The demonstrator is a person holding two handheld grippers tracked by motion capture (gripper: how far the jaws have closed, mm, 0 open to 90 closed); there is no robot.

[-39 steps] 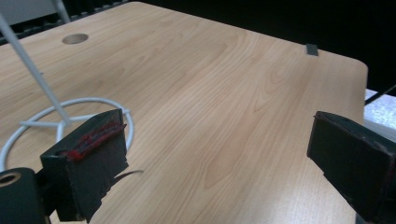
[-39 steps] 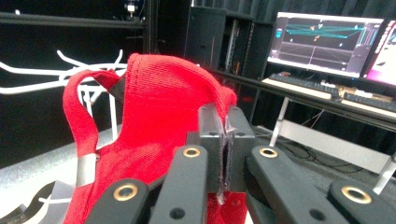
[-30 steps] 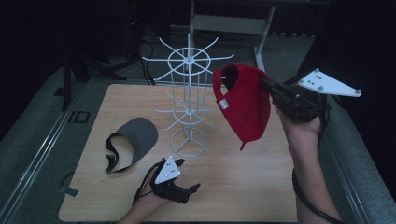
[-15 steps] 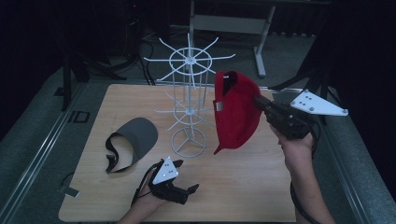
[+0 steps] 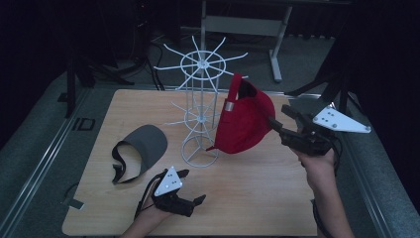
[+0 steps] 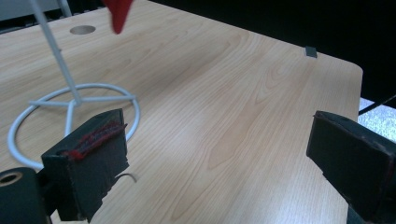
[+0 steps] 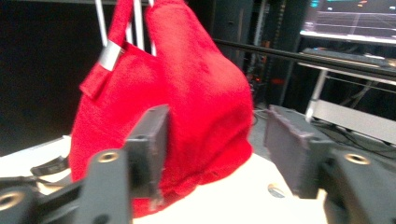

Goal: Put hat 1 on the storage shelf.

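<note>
A rack (image 5: 198, 116) is standing at the middle of the table (image 5: 257, 188), with a cap (image 5: 245, 119) hanging against its right side. A visor (image 5: 138, 148) is lying on the table left of the rack. The left gripper (image 5: 190, 191) is resting near the front edge, before the rack, and the right gripper (image 5: 280, 121) is sitting just right of the cap.

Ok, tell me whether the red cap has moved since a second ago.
Yes. The red cap has shifted left, closer to the white wire rack, and now hangs against it.
</note>
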